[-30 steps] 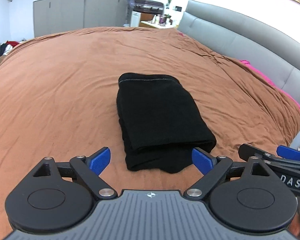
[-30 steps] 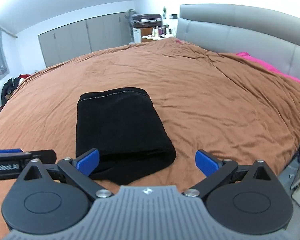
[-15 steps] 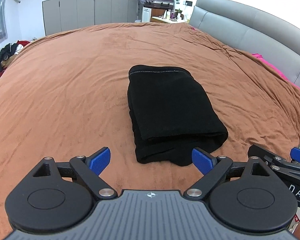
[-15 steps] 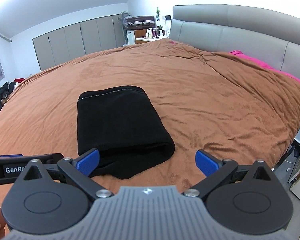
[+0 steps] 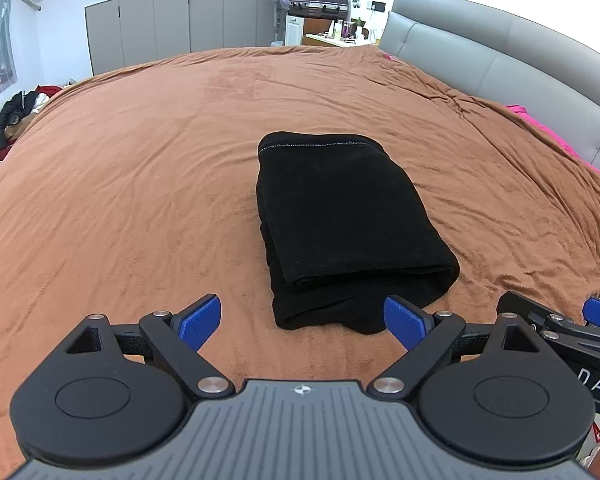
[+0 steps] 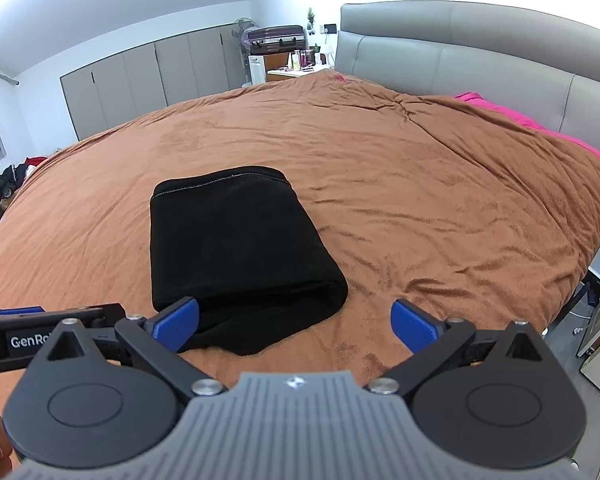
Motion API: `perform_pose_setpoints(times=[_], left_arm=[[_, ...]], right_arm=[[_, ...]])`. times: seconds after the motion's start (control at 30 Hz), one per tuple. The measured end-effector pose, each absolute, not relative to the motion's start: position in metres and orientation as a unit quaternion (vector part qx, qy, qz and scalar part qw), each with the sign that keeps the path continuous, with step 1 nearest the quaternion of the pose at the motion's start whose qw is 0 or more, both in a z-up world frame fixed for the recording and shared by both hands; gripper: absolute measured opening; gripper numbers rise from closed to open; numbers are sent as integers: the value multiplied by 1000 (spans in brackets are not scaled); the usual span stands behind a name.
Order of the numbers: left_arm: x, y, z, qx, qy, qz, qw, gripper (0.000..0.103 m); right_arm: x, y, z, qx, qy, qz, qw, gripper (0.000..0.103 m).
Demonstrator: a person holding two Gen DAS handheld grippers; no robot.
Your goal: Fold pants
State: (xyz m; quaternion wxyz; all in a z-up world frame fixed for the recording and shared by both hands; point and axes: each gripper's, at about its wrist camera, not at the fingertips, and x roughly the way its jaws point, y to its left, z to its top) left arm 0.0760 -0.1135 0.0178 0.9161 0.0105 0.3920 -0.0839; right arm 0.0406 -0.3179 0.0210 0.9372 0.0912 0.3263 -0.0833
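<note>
Pants (image 5: 348, 220) folded on bed (image 5: 140, 184); both tools spread, empty. Floor (image 6: 572, 320) only R view.

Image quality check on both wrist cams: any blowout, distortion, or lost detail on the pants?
Left wrist view: strong fisheye bend, the headboard curves; top right wall blown out; the folded black pants read nearly flat black, only seam and fold edges show. Right wrist view: same barrel distortion, the wall above the headboard clipped white; brown bedspread wrinkles sharp; both open claws, left and right, in focus.

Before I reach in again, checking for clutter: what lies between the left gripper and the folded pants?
Only bare brown bedspread between the left gripper and pants, per the left wrist view.
</note>
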Motion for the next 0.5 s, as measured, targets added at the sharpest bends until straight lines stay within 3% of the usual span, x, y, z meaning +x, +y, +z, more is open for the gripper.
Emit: perform_pose_setpoints(times=[0.5], left_arm=[[78,-111,19,10,391,-83,916,103]], right_arm=[[40,-317,22,91,327,-87,937,98]])
